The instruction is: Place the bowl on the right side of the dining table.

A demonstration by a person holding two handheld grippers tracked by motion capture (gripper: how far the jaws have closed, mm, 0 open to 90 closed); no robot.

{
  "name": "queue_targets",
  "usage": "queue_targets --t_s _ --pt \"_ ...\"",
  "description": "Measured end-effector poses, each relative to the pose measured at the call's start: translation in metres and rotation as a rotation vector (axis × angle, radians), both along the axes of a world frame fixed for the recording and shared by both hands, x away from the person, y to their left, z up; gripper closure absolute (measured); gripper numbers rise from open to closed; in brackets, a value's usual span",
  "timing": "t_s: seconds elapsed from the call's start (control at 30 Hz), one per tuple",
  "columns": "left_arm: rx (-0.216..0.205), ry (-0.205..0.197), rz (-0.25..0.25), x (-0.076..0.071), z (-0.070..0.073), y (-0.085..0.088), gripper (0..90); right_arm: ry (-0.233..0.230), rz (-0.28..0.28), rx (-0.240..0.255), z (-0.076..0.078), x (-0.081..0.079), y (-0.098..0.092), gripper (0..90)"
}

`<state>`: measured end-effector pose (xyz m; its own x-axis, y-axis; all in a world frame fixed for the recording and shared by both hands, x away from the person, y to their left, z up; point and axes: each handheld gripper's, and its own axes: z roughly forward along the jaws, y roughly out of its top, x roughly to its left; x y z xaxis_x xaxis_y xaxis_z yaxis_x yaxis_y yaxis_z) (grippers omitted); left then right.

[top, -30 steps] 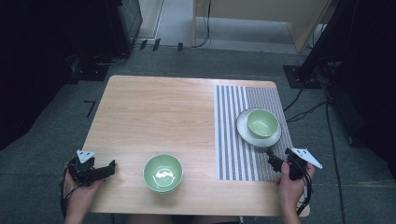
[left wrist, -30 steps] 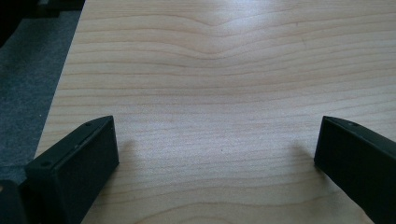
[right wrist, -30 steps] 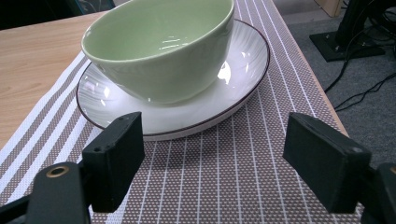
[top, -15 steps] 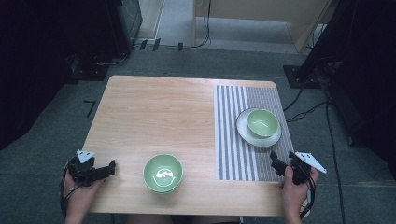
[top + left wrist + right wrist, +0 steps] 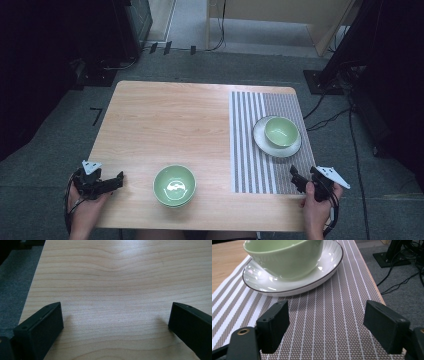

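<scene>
A green bowl [image 5: 281, 131] sits on a white plate [image 5: 265, 144] on the striped placemat [image 5: 250, 150] at the right of the wooden table [image 5: 170, 120]. A second green bowl [image 5: 174, 185] stands on the bare wood near the front edge. My right gripper [image 5: 296, 178] rests open on the mat's front right corner, just short of the plate [image 5: 292, 282] and its bowl [image 5: 284, 255]. My left gripper [image 5: 117, 181] lies open at the table's front left, jaws wide over bare wood [image 5: 112, 290], left of the near bowl.
Cables [image 5: 330, 117] and a black stand base [image 5: 320, 80] lie on the grey floor to the right of the table. Dark equipment [image 5: 100, 55] stands at the back left. The table's right edge [image 5: 372, 277] runs close beside my right gripper.
My right gripper has drawn back a little toward the front edge of the table, away from the plate. The left gripper and both bowls have stayed put.
</scene>
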<state>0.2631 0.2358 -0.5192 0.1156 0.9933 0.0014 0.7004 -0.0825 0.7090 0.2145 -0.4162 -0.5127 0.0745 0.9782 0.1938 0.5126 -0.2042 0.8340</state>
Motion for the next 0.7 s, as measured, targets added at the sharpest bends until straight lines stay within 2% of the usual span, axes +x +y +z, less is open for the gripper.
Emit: queue_targets --t_s 0.7 --pt "0.000 0.000 0.000 0.000 0.000 0.000 0.0 0.055 -0.004 -0.027 -0.008 -0.012 -0.007 20.8"
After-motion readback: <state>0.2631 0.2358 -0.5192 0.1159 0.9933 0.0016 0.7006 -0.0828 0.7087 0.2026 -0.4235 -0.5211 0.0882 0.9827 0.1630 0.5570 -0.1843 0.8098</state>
